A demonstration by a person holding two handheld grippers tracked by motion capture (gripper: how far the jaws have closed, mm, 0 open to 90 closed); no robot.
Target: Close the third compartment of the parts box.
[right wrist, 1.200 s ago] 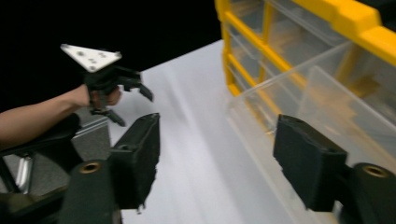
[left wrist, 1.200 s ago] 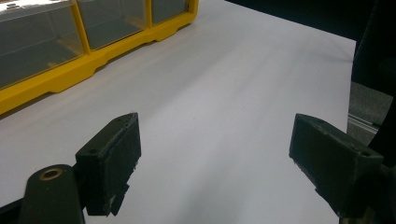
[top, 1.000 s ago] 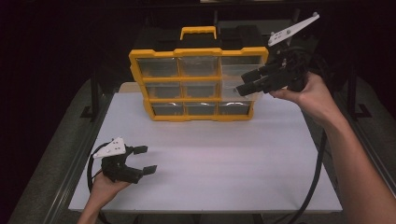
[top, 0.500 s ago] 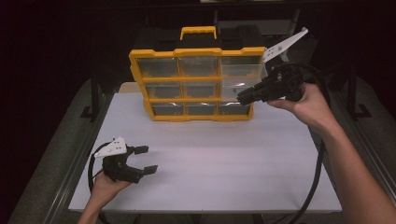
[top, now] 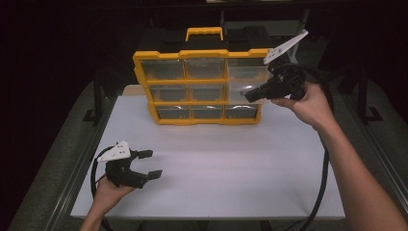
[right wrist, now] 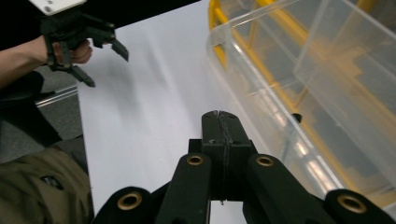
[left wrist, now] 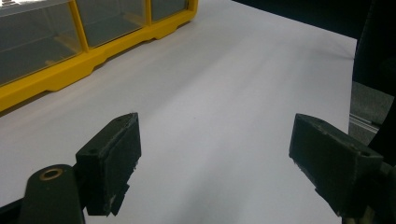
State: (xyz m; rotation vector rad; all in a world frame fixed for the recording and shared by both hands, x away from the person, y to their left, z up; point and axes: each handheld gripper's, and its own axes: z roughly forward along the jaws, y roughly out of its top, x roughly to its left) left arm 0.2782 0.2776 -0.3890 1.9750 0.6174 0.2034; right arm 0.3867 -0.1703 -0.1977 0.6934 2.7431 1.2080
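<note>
At the lower left of the high view, the left gripper (top: 144, 165) rests low over the white surface (top: 216, 168) with its jaws spread wide and nothing between them. Its own view confirms this: only bare white shows between the two black pads. It looks parked, kept well apart from the work so the other hand has room.

Farther back, toward the upper centre of the frame, stands the yellow compartment organizer (top: 199, 86), tilted upright at the rear edge of the surface with its clear-fronted bins facing the person and its carry handle (top: 204, 32) on top. Standing this way, every bin can be seen and reached from the front.

At the right of the organizer, the right gripper (top: 250, 95) is held level in the raised hand, its tip at the right-hand column, about the middle row. In the right gripper view the jaws are pressed together, holding nothing, with a clear bin wall (right wrist: 299, 84) just beside them. Closed jaws aimed like this suggest poking or hooking a bin rather than grasping; whether they touch it I cannot tell.
</note>
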